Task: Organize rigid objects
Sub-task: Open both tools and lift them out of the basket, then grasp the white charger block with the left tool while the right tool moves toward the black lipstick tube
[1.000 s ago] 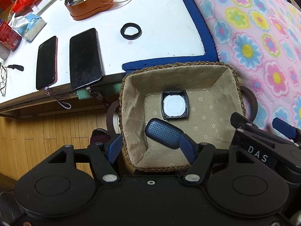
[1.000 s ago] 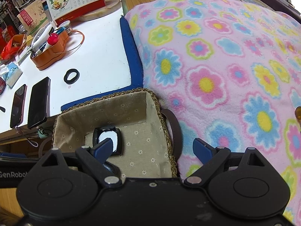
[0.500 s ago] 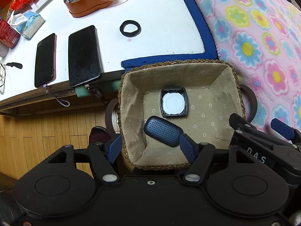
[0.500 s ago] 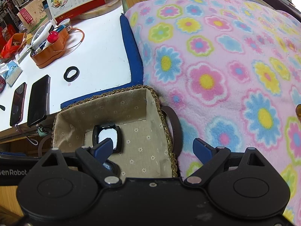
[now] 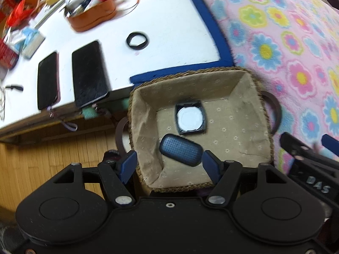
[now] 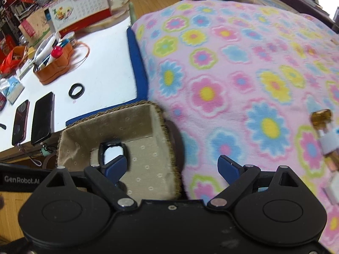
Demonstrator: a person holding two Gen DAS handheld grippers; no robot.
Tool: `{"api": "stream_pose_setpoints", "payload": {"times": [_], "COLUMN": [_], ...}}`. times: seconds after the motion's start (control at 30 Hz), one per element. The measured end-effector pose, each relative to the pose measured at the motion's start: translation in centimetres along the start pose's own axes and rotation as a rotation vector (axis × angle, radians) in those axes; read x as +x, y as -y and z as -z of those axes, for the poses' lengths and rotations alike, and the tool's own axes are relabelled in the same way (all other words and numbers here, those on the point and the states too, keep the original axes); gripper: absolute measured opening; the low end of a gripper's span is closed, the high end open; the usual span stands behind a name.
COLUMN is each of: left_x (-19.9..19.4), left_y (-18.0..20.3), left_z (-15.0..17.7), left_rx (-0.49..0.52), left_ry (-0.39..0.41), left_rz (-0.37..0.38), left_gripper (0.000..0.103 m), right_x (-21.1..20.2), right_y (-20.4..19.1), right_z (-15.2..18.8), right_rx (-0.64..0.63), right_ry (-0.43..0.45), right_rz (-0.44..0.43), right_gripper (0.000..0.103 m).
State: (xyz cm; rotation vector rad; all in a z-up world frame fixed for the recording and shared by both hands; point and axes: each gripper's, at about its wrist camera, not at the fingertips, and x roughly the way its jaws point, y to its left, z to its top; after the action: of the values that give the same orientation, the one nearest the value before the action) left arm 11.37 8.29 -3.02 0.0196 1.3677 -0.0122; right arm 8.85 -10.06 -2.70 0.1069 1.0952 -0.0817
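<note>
On the white surface at left: two flat black phones, a rubbery black ring. Right of these, a fabric-lined woven basket holding a square black frame with white disc and a rounded, grid-textured dark pod. Left tongs spread above it, empty; right tongs likewise spread, over basket rim and fleecy floral blanket.

One basket, two things in it

Inside — one white-faced square case and one blue textured oval case; on the white table — two phones, one black ring, one orange organizer.
</note>
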Motion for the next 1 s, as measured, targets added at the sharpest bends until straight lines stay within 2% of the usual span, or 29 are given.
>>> {"api": "stream_pose_setpoints", "payload": {"times": [0.13,0.23,0.33,0.47,0.63,0.73,0.87,1.0], "left_x": [-1.8,-3.1,-4.0,-4.8,-5.5,-5.2,-4.3,-4.5], "left_y": [1.6,3.0,4.3,6.9,11.5,14.4,18.5,23.0], "left_z": [0.4,0.8,1.4,2.5,4.9,6.4,7.7,8.3], "left_rx": [0.070,0.125,0.168,0.227,0.339,0.384,0.379,0.415], "left_ry": [0.091,0.154,0.186,0.228,0.272,0.255,0.197,0.215], "left_rz": [0.022,0.035,0.078,0.063,0.078,0.129,0.217,0.266], "left_gripper": [0.065,0.065,0.068,0.068,0.073,0.073,0.073,0.073], "right_x": [-2.2,-4.1,-6.1,-8.4,-10.4,-10.8,-11.0,-11.3], "right_y": [4.1,8.0,12.7,19.7,26.8,28.9,30.3,30.8], "right_z": [1.0,2.1,3.5,5.8,8.7,9.7,10.1,9.9], "right_rx": [0.043,0.080,0.131,0.241,0.397,0.438,0.430,0.430], "right_ry": [0.035,0.069,0.101,0.114,0.127,0.136,0.135,0.155], "right_rz": [0.044,0.109,0.196,0.301,0.361,0.376,0.346,0.342], "right_gripper": [0.094,0.094,0.095,0.096,0.096,0.096,0.096,0.096]}}
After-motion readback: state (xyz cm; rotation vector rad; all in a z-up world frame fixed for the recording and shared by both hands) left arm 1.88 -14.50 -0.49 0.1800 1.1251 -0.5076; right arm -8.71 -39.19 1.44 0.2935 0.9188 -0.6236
